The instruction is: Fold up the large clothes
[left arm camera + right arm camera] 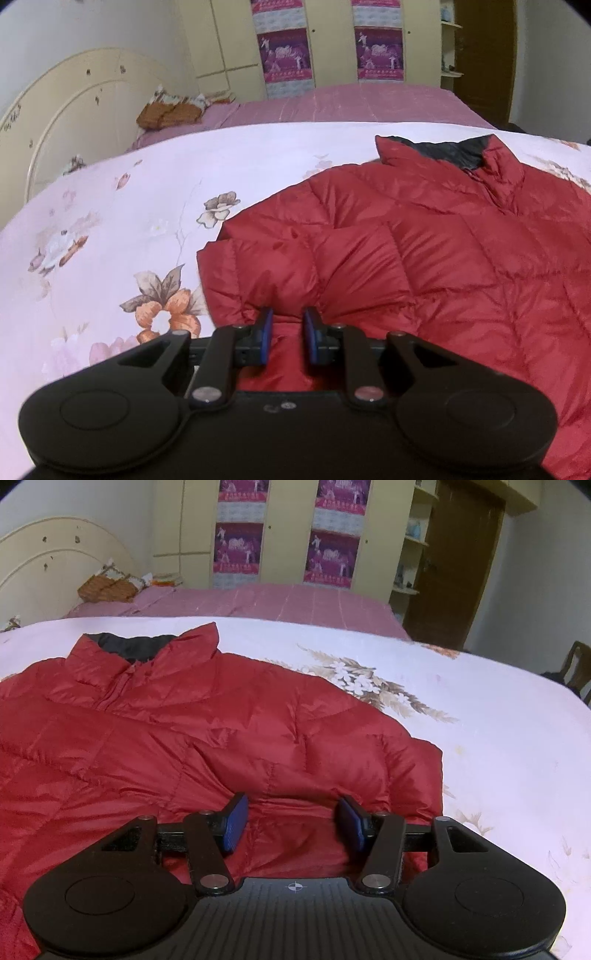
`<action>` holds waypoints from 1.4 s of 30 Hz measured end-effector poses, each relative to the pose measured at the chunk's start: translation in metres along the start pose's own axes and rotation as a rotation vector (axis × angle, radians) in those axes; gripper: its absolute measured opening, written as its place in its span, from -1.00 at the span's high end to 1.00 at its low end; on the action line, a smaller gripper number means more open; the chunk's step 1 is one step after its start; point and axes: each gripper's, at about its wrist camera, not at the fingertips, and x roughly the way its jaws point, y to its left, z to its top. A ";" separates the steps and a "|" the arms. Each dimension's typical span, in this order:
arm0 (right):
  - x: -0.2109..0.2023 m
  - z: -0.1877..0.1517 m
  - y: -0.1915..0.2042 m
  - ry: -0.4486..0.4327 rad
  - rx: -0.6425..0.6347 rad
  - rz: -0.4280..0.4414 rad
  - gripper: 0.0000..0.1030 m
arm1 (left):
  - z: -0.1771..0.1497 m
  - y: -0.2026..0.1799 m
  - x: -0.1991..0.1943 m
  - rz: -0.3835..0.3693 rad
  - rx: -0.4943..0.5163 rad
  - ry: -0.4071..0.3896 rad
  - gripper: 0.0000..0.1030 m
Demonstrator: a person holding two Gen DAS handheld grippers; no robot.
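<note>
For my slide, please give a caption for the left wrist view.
Left gripper pinches a fold of the red puffer jacket lying on the floral bedcover.

Two matte-black hand-held gripper (287, 334) bodies, blue pads (234, 825), silver pivot screws (right one ribbed, crosshair-marked).

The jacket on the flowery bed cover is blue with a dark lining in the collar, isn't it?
Not blue. The jacket is red, as the right wrist view shows plainly. It does lie on the flowery bed cover, and the collar lining is dark.

Home bedroom: bed (369, 103), headboard (74, 110), wardrobe (284, 531).
</note>
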 end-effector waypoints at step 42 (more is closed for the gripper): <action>-0.055 -0.031 -0.008 0.055 -0.026 0.062 -0.03 | -0.029 -0.037 -0.051 -0.020 0.022 0.043 0.12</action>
